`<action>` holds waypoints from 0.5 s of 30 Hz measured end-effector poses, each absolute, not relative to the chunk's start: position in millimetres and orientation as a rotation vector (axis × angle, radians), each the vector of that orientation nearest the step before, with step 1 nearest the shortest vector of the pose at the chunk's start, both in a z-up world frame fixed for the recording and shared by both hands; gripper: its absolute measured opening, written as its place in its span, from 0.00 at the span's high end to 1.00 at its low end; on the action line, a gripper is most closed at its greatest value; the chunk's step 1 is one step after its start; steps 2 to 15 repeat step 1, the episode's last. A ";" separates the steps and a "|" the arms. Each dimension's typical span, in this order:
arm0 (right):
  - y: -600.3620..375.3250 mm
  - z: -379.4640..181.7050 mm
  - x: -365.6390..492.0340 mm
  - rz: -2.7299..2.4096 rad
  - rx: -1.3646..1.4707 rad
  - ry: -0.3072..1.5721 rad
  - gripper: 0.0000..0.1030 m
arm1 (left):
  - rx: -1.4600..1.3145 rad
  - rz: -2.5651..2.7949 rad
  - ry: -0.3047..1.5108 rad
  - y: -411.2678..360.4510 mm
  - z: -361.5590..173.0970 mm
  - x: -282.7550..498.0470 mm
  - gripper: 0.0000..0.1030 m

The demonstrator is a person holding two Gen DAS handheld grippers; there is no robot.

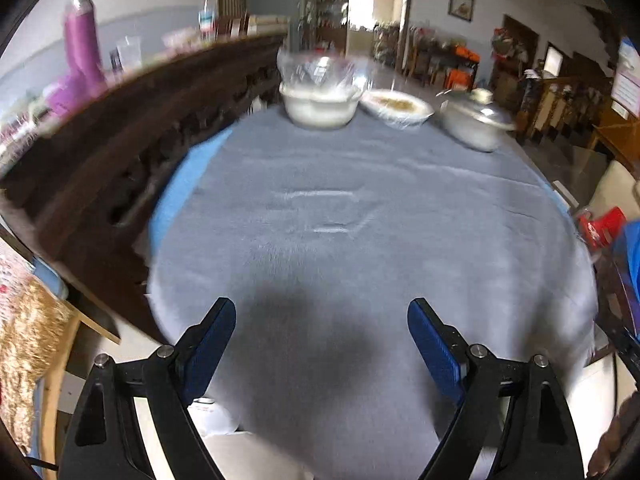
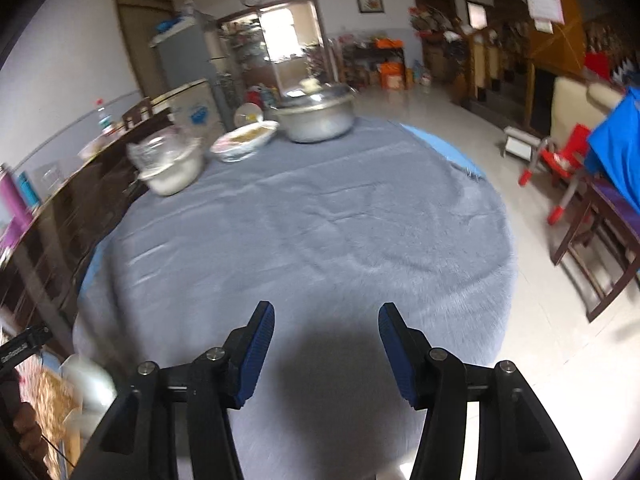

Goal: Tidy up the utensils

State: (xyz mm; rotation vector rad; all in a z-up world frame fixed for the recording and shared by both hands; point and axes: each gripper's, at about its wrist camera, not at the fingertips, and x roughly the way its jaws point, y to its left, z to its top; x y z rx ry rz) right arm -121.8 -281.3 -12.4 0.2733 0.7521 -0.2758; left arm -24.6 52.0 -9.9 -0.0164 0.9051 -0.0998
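Hovering empty — both hand-held grippers [image 1: 320, 320] [image 2: 326, 320] above tablecloth [image 1: 360, 200].

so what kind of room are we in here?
Most likely a lived-in home dining and living room. A round table under a grey cloth carries a lidded metal pot and covered bowls of food, with a fridge and cluttered shelves behind.

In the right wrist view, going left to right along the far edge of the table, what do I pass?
Plastic-covered white bowl → shallow dish of food → lidded metal pot.
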 end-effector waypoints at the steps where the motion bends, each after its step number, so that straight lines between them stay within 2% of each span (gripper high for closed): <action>1: -292.6 -22.7 -105.9 -0.297 0.279 0.758 0.43 | -0.028 -0.079 0.918 52.4 -21.2 -6.4 0.15; 15: -292.6 -22.7 -105.9 -0.297 0.279 0.758 0.43 | -0.028 -0.079 0.918 52.4 -21.2 -6.4 0.15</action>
